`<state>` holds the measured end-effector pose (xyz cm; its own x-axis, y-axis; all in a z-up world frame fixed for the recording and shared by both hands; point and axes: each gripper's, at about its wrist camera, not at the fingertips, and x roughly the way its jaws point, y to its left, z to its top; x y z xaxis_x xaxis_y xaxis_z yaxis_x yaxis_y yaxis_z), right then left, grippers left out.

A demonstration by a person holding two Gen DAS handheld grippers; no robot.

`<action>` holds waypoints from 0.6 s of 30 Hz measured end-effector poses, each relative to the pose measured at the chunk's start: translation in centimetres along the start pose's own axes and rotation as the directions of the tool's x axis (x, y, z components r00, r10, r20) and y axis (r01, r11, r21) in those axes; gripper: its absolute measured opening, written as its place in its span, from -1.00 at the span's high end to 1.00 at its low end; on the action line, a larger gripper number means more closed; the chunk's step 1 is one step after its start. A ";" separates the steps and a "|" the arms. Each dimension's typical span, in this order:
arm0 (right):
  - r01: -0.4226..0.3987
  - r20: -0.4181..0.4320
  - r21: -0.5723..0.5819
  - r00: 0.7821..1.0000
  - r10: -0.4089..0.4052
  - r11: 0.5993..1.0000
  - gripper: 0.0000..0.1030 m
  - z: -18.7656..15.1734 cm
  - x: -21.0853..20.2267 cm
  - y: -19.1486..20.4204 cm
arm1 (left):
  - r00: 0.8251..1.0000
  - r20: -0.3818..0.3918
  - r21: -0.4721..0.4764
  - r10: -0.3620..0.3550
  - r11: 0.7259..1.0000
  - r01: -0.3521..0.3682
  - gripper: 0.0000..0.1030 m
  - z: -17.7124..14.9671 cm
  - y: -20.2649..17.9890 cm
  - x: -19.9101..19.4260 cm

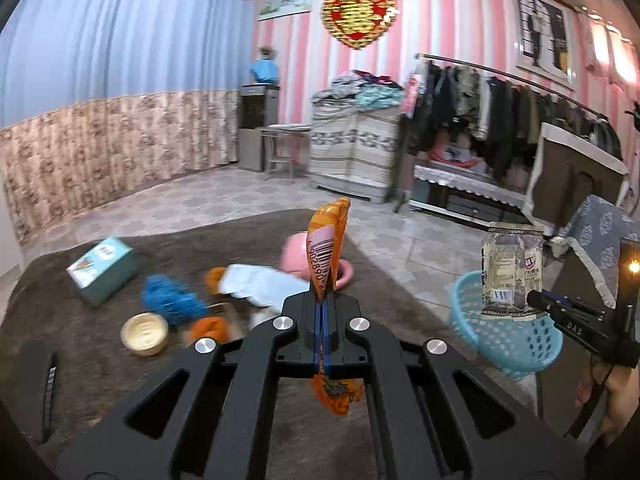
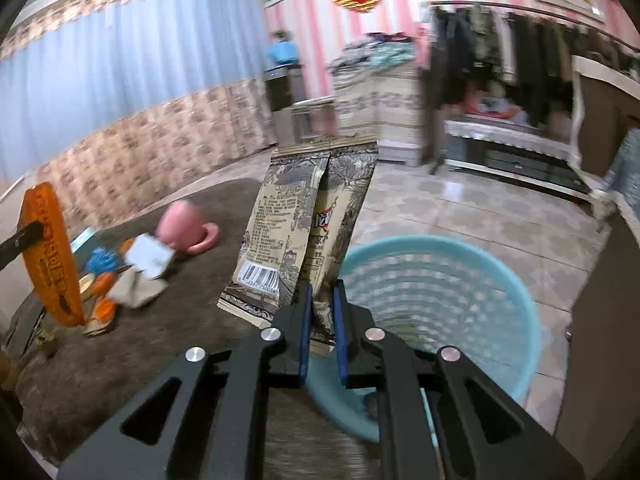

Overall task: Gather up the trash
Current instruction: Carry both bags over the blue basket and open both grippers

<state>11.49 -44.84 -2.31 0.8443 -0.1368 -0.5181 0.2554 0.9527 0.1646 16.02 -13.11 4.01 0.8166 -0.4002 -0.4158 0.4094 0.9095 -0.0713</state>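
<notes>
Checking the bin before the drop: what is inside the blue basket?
The round blue perforated plastic basket shows only its bare walls. The beige printed snack packet and right claw hide its near floor.

Brown fuzzy worktop [image 1: 100,360], carrying a teal box [image 1: 102,270], blue scrubber [image 1: 172,300], round cream lid [image 1: 145,334], white paper [image 1: 260,286], upturned pink cup [image 1: 294,258]. Blue basket [image 1: 508,340] at the right edge.

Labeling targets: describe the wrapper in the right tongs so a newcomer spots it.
Start at the light blue basket beside the brown table. Just above its near rim, the right tongs pinch a beige snack wrapper with grey drawings and a barcode; the other held wrapper is orange.
</notes>
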 end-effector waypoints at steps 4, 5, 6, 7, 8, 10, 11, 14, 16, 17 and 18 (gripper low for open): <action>0.058 0.018 0.069 0.998 -0.059 0.996 0.79 0.0 -0.4 -3.4 | 0.998 -0.015 0.010 -0.058 0.998 0.058 1.00 0.1 -3.3 2.1; 0.074 0.020 0.084 0.997 -0.075 0.994 0.79 -0.1 -0.5 -4.3 | 0.997 -0.018 0.010 -0.071 0.997 0.071 1.00 0.2 -4.2 2.7; 0.085 0.020 0.092 0.996 -0.087 0.992 0.79 -0.1 -0.6 -4.9 | 0.996 -0.020 0.012 -0.085 0.996 0.085 1.00 0.3 -4.8 3.1; 0.101 0.017 0.102 0.995 -0.103 0.990 0.79 -0.1 -0.5 -5.6 | 0.995 -0.021 0.019 -0.101 0.995 0.102 1.00 0.3 -5.8 3.5; 0.111 0.014 0.111 0.993 -0.114 0.988 0.79 -0.1 -0.4 -6.2 | 0.993 -0.020 0.029 -0.115 0.993 0.116 1.00 0.4 -6.8 3.9; 0.135 0.007 0.128 0.991 -0.137 0.983 0.79 -0.3 -0.3 -7.1 | 0.990 -0.022 0.048 -0.138 0.989 0.139 1.00 0.5 -8.5 4.6; 0.142 0.005 0.131 0.990 -0.144 0.981 0.79 -0.4 -0.4 -7.6 | 0.988 -0.025 0.057 -0.152 0.987 0.153 1.00 0.4 -9.3 5.0; 0.192 -0.011 0.128 0.981 -0.192 0.973 0.79 -0.5 -0.3 -8.7 | 0.981 -0.040 0.073 -0.189 0.979 0.192 1.00 0.1 -11.6 6.2; 0.216 -0.024 0.134 0.976 -0.215 0.967 0.79 -0.8 -0.5 -9.4 | 0.976 -0.049 0.087 -0.214 0.972 0.217 1.00 -0.1 -13.4 7.3; 0.222 -0.032 0.140 0.975 -0.220 0.965 0.79 -0.9 -0.5 -9.7 | 0.974 -0.052 0.092 -0.218 0.971 0.222 1.00 0.2 -13.9 7.9; 0.231 -0.040 0.143 0.973 -0.227 0.963 0.79 -1.0 -0.3 -9.9 | 0.973 -0.055 0.097 -0.226 0.968 0.230 1.00 0.2 -14.5 8.4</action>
<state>8.21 -53.97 -4.61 0.7447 -0.3386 -0.5751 0.5078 0.8467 0.1590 17.06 -29.68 1.76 0.6796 -0.5887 -0.4378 0.6241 0.7776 -0.0768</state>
